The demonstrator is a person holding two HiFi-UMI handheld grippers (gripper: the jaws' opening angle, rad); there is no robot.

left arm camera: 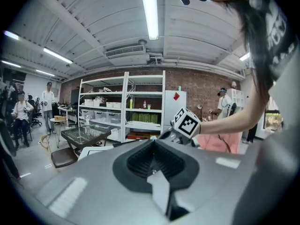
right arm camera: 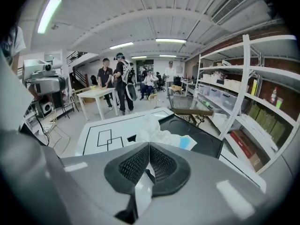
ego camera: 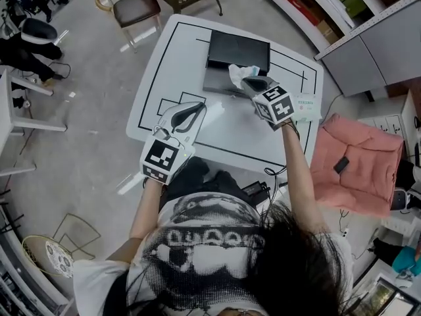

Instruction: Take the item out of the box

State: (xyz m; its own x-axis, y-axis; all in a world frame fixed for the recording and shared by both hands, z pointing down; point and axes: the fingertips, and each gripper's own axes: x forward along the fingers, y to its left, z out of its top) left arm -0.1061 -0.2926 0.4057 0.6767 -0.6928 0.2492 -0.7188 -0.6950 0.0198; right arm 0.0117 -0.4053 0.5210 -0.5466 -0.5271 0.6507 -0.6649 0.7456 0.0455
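A black box (ego camera: 238, 50) lies at the far middle of the white table (ego camera: 164, 64), with a grey tray part (ego camera: 220, 83) in front of it. A crumpled white item with a light-blue patch (ego camera: 237, 73) is just above the box's near edge. My right gripper (ego camera: 248, 82) is shut on it. In the right gripper view the item (right arm camera: 161, 137) sticks out past the pressed-together pads (right arm camera: 133, 165), over the black box (right arm camera: 199, 137). My left gripper (ego camera: 199, 108) rests at the table's near left, jaws together and holding nothing; its view (left arm camera: 153, 142) faces the room.
A white-and-green wipes packet (ego camera: 306, 104) lies at the table's right edge. A pink cushioned seat (ego camera: 355, 163) stands to the right and a brown chair (ego camera: 136, 5) beyond the far left corner. Shelving (ego camera: 329, 5) runs along the far right. People stand at the back (right arm camera: 117, 83).
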